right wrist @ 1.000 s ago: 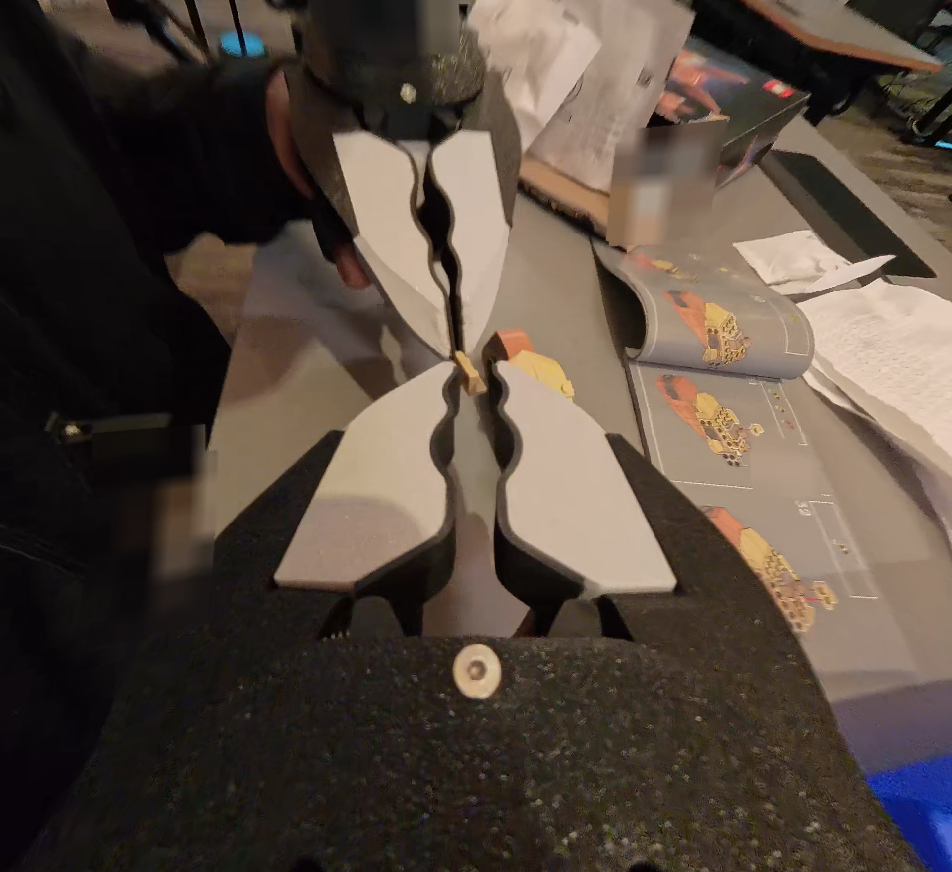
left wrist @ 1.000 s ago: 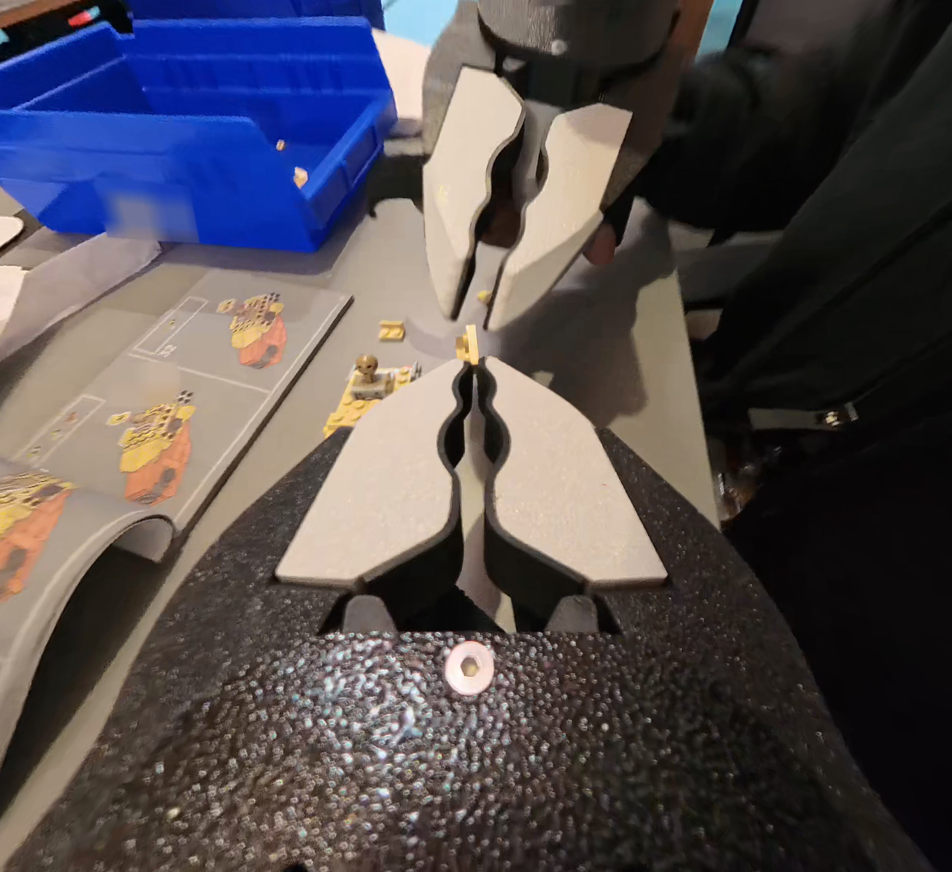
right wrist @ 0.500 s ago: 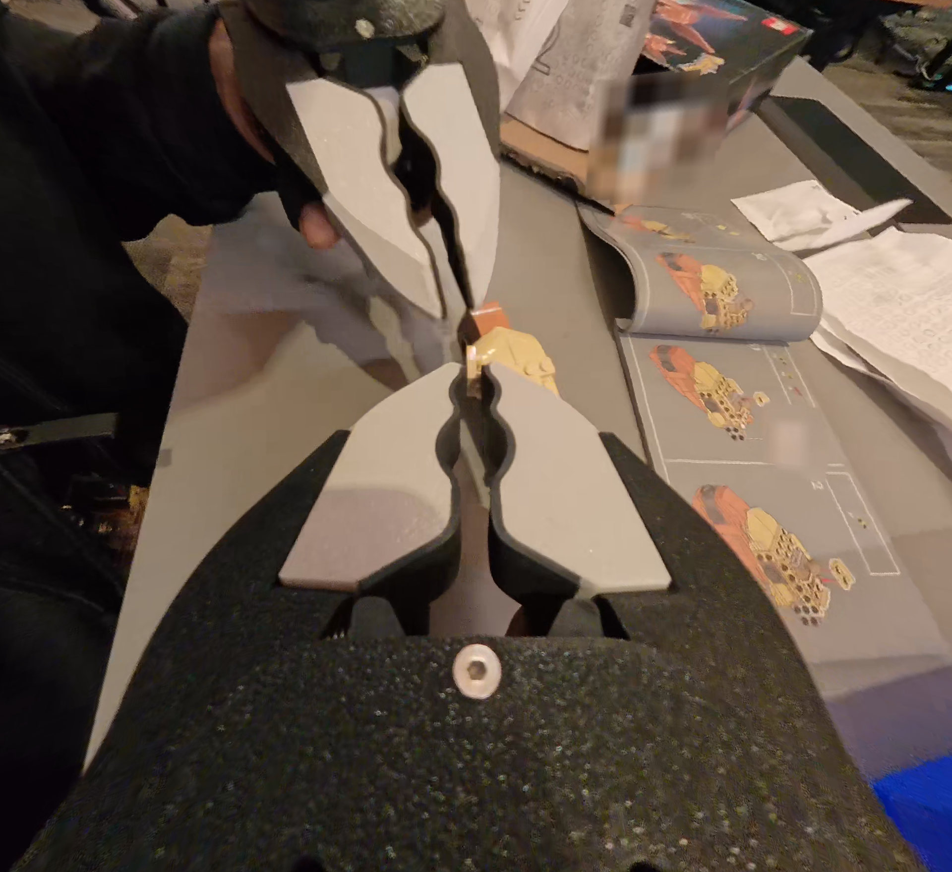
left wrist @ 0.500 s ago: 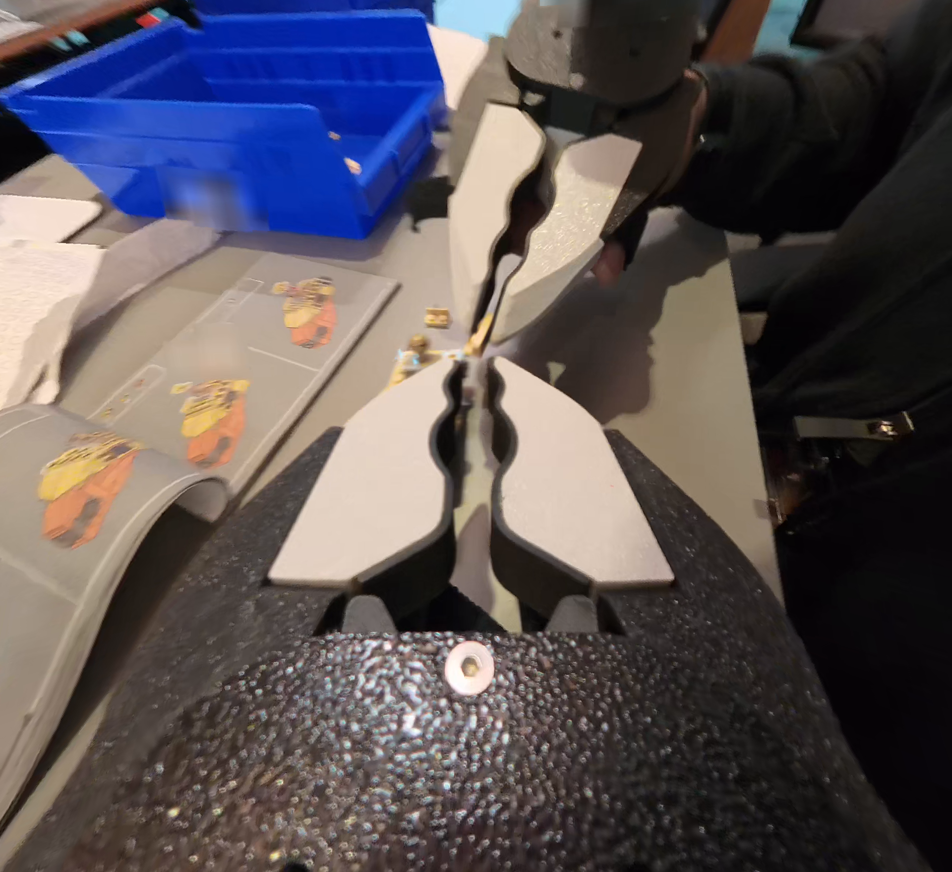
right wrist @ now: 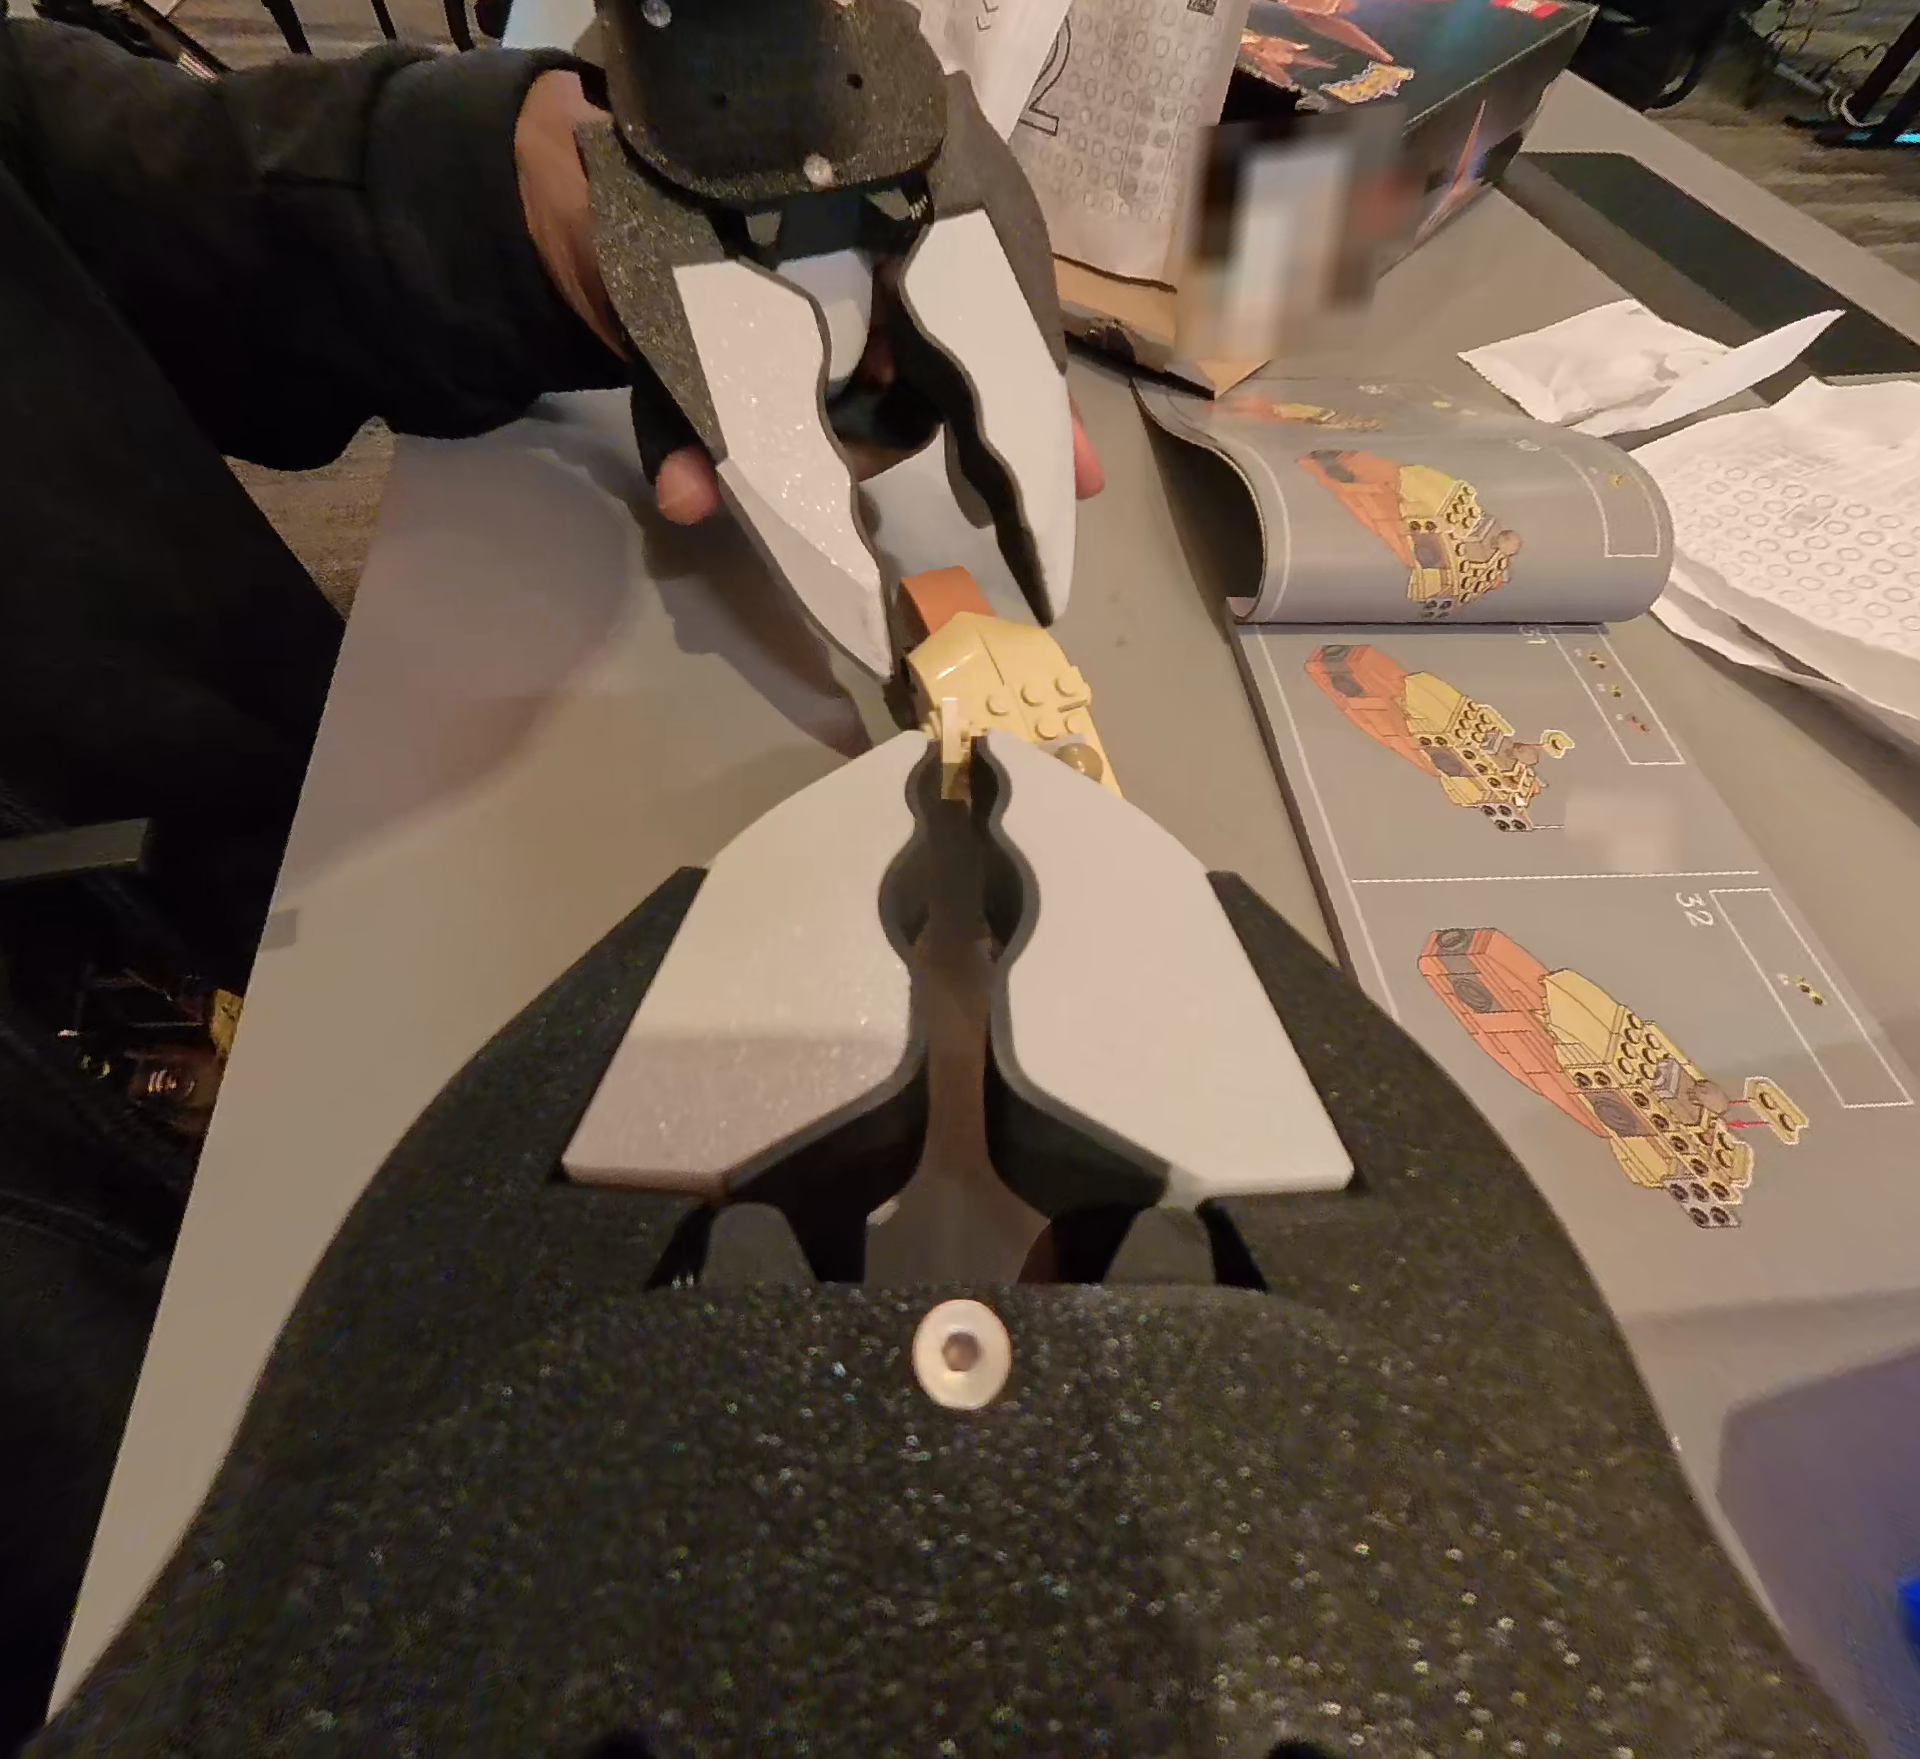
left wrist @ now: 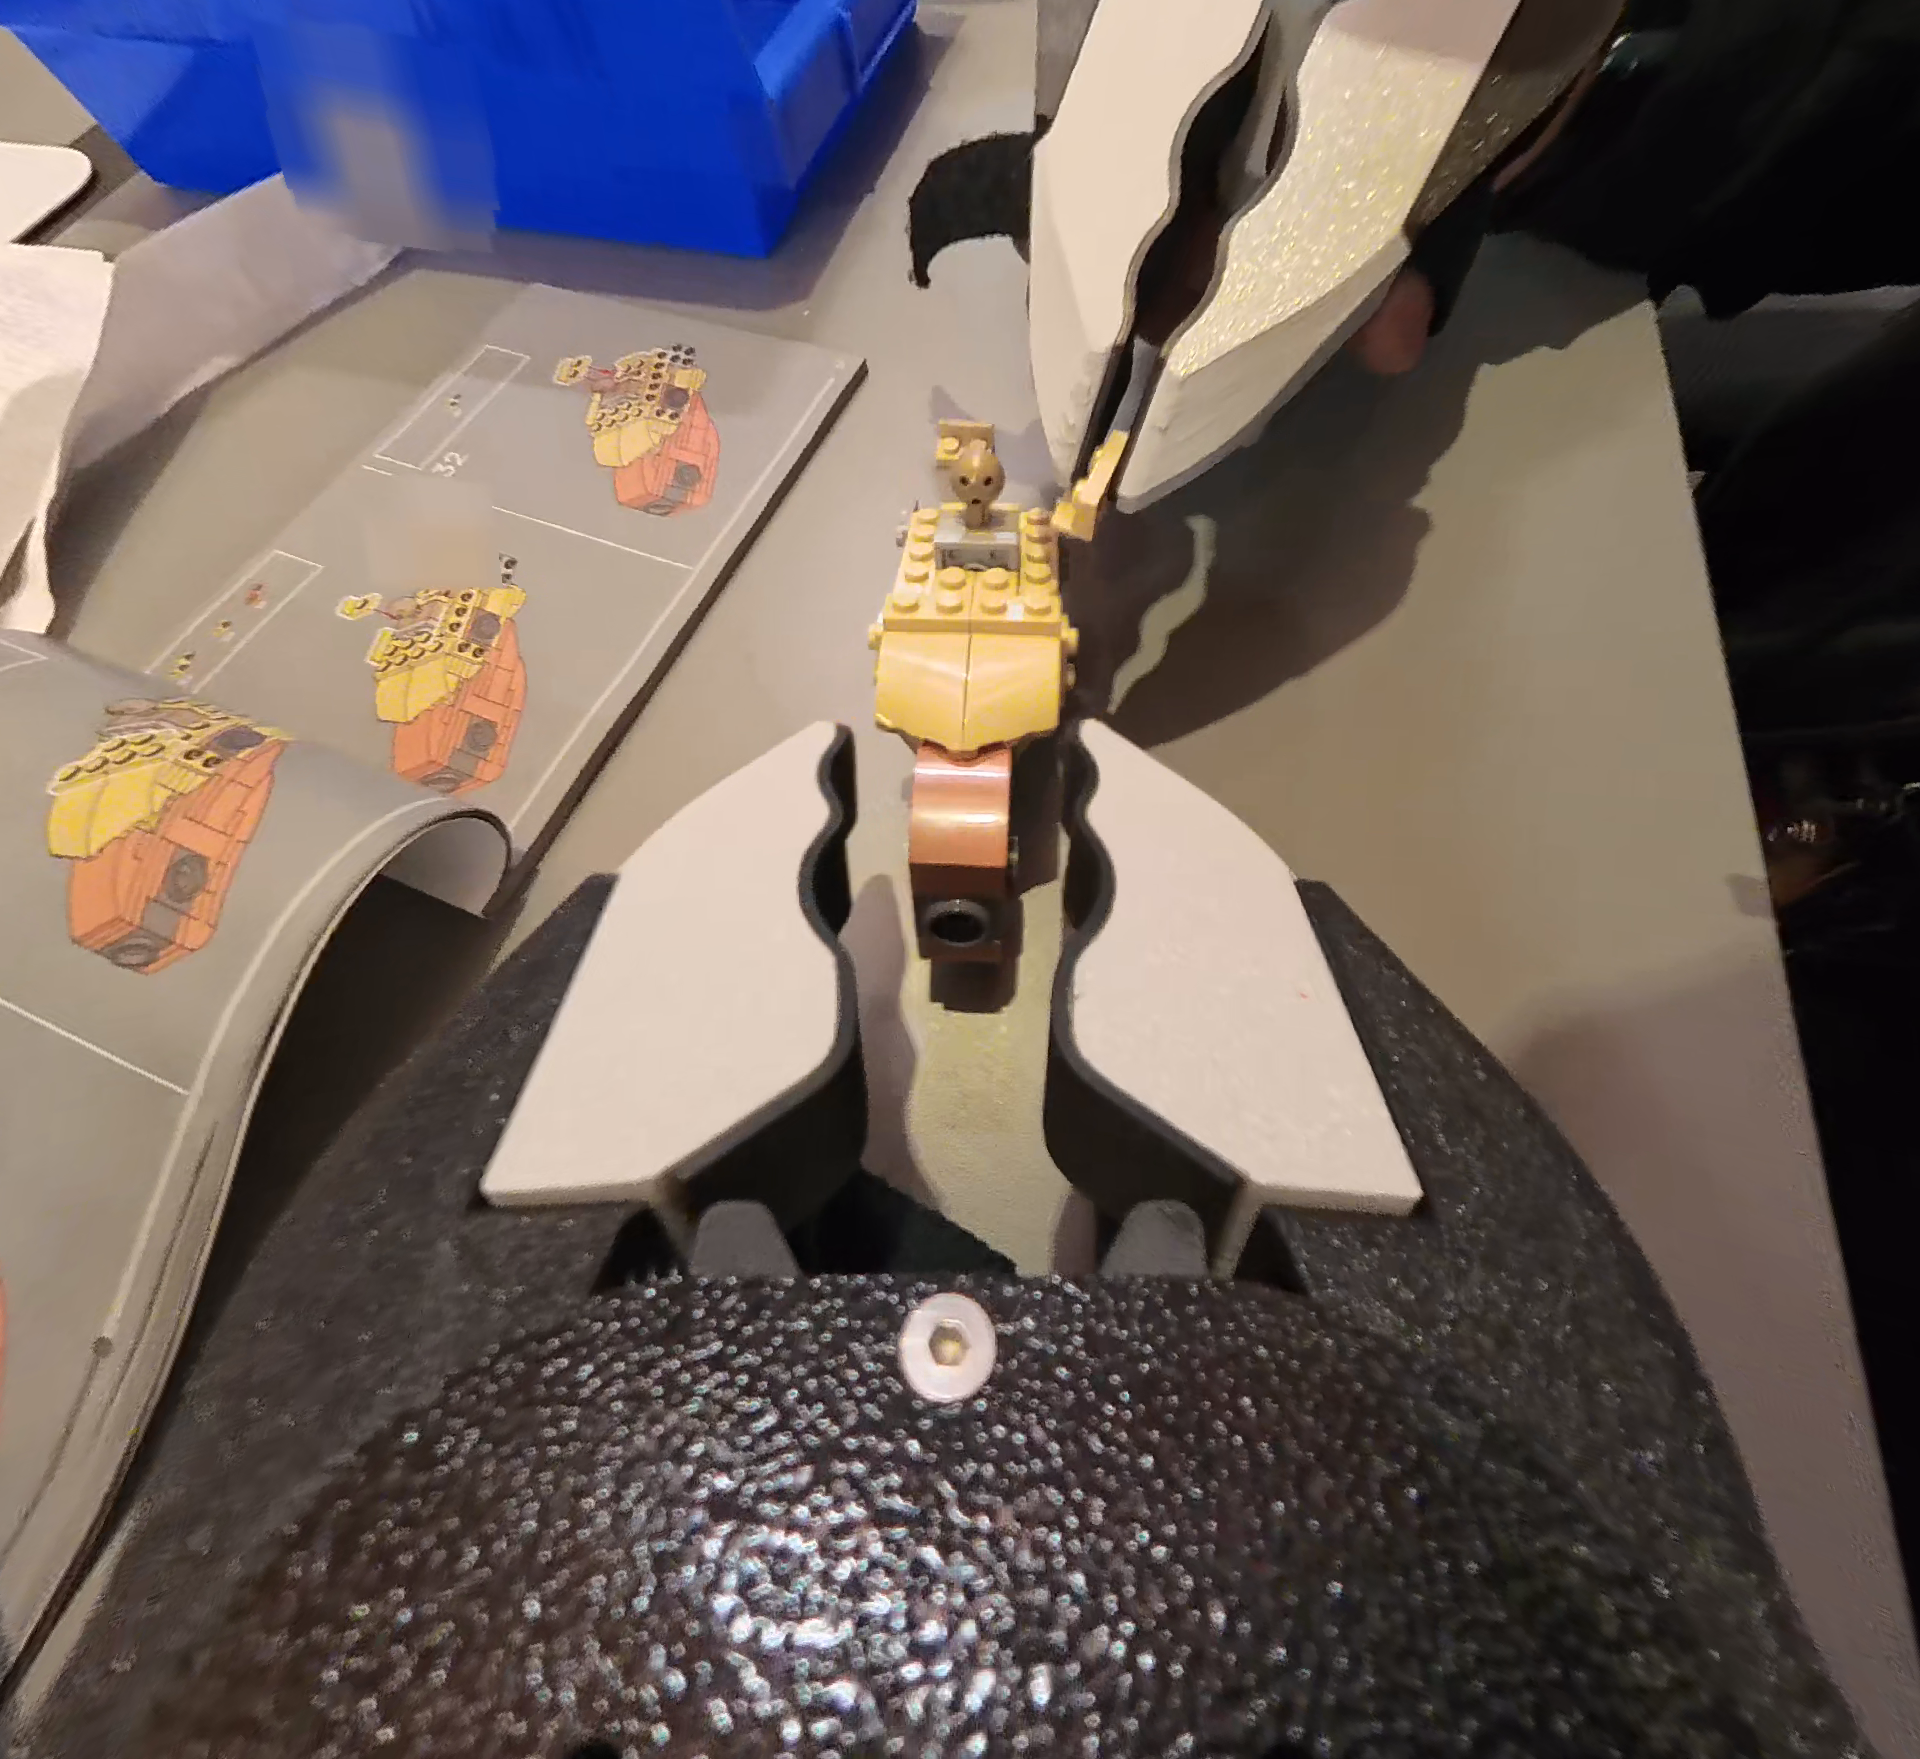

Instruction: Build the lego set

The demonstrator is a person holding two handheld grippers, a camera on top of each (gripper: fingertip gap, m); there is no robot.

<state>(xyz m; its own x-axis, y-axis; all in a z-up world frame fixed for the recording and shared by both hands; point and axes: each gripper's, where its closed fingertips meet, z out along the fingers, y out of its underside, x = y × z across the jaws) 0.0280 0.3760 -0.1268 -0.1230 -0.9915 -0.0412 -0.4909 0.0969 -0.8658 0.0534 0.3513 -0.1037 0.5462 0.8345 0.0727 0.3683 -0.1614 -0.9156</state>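
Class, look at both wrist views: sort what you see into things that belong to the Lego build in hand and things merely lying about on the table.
Belongs to the job:
- tan and brown model
- small tan piece pinched in the right gripper
- left gripper, open around the model's brown end
- open instruction booklet

Lying about:
- blue bin
- white paper sheets
- set box

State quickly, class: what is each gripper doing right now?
Left gripper: open, fingers either side of the model, not gripping it.
Right gripper: shut on a small tan piece.
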